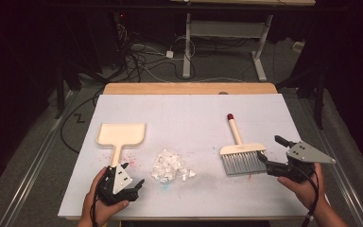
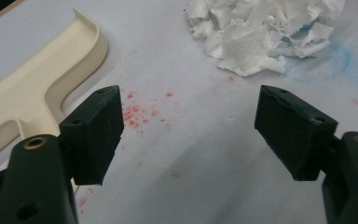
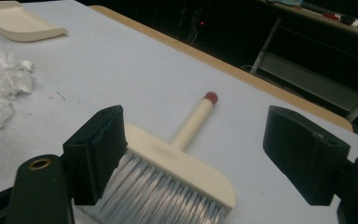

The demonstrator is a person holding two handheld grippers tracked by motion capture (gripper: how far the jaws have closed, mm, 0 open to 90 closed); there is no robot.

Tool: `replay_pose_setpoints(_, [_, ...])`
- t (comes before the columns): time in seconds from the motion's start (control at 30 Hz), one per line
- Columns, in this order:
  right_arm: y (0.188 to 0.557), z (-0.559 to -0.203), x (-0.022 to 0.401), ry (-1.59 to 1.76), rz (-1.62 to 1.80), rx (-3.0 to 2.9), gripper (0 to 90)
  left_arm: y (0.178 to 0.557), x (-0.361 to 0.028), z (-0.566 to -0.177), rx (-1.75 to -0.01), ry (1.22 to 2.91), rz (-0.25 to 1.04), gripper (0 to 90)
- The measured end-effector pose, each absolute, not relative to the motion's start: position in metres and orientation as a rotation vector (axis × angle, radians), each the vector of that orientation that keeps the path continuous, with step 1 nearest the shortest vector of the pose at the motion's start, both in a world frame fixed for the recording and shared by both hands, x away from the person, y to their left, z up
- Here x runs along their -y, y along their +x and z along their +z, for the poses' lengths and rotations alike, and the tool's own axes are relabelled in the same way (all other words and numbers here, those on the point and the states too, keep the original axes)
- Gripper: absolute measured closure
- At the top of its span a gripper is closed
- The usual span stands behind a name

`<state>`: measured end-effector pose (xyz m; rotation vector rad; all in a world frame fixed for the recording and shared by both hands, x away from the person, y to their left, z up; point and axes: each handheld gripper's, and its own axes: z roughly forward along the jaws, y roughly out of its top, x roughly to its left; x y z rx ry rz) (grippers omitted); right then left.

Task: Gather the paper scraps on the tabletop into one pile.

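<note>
While your right hand-held gripper (image 1: 276,156) stood wide open beside the brush (image 1: 240,150) (nothing gripped), your left hand-held gripper (image 1: 128,182), equally open, waited by the dustpan (image 1: 121,135). Paper scraps (image 1: 170,165) lay between on the table (image 1: 189,113). Grasping was judged next: square each handle between the jaws.

On the table right now we count one cream dustpan (image 1: 121,134), one brush (image 1: 240,153) with grey bristles and a red-tipped handle, one heap of torn white paper scraps (image 1: 169,166), and two black grippers, the left gripper (image 1: 127,185) and the right gripper (image 1: 273,153).
</note>
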<state>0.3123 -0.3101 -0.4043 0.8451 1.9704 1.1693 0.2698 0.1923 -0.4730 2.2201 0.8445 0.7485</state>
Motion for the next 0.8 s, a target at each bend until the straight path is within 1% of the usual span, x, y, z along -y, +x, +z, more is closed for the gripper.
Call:
replay_pose_setpoints(0.2, [0.299, -0.425, 0.318, 0.873, 1.151, -1.954, 19.2, 0.268, -0.191, -0.471, -0.844, 2.219, 0.769, 22.6])
replay_pose_setpoints(0.3, [0.294, -0.424, 0.317, 0.878, 1.190, -1.926, 18.7, 0.266, -0.193, -0.470, -0.852, 2.204, 0.776, 22.0])
replay_pose_setpoints(0.37, [0.294, -0.422, 0.315, 0.861, 1.188, -1.934, 16.9, 0.266, -0.193, -0.470, -0.851, 2.199, 0.787, 21.9])
replay_pose_setpoints(0.53, [0.294, -0.425, 0.313, 0.863, 1.149, -1.943, 16.7, 0.263, -0.195, -0.468, -0.865, 2.174, 0.817, 17.9])
replay_pose_setpoints(0.8, [0.293, -0.424, 0.313, 0.876, 1.156, -1.940, 16.7, 0.260, -0.197, -0.467, -0.861, 2.159, 0.817, 17.9])
